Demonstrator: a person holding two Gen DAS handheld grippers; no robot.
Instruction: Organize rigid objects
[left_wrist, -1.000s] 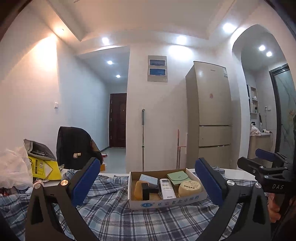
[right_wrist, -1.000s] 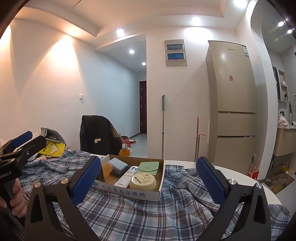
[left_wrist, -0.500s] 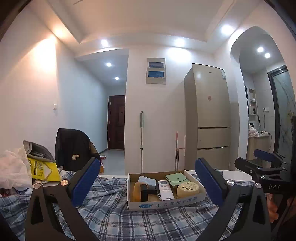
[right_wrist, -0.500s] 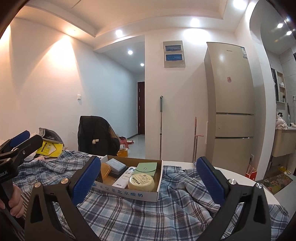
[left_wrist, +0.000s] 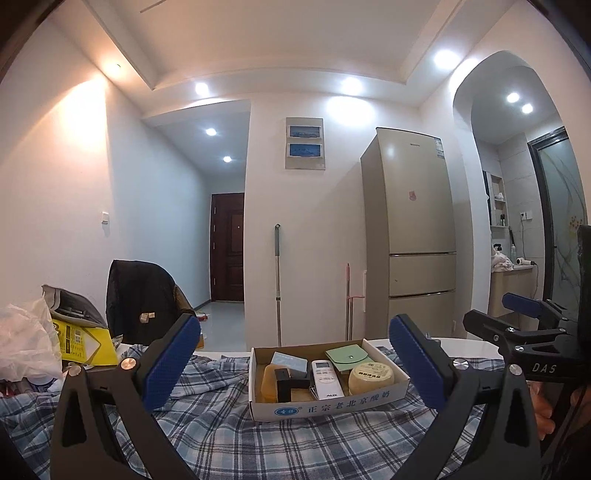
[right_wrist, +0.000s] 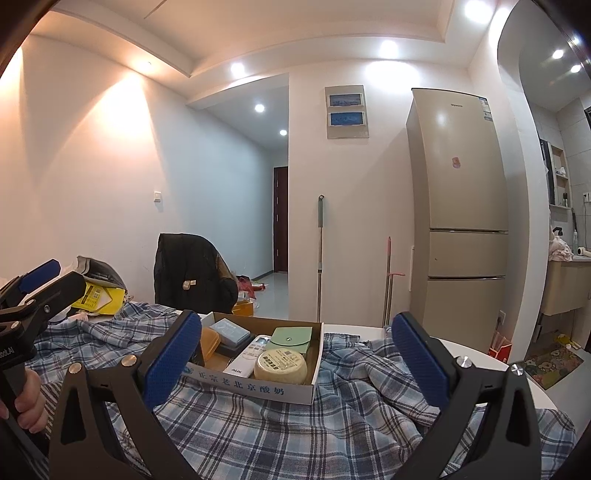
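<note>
Bright recessed ceiling lights (left_wrist: 201, 88), sharp focus, strong fisheye bending at edges.

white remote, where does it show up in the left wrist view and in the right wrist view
Left wrist view: the white remote lies in the cardboard box, centre-right, just left of the round tin.
Right wrist view: the remote lies slanted mid-box, left of the tin.
Shared landmark: the green pouch behind it.

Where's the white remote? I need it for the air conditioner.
In both views the white remote lies in the cardboard box, between the black block and the round tin.
</note>
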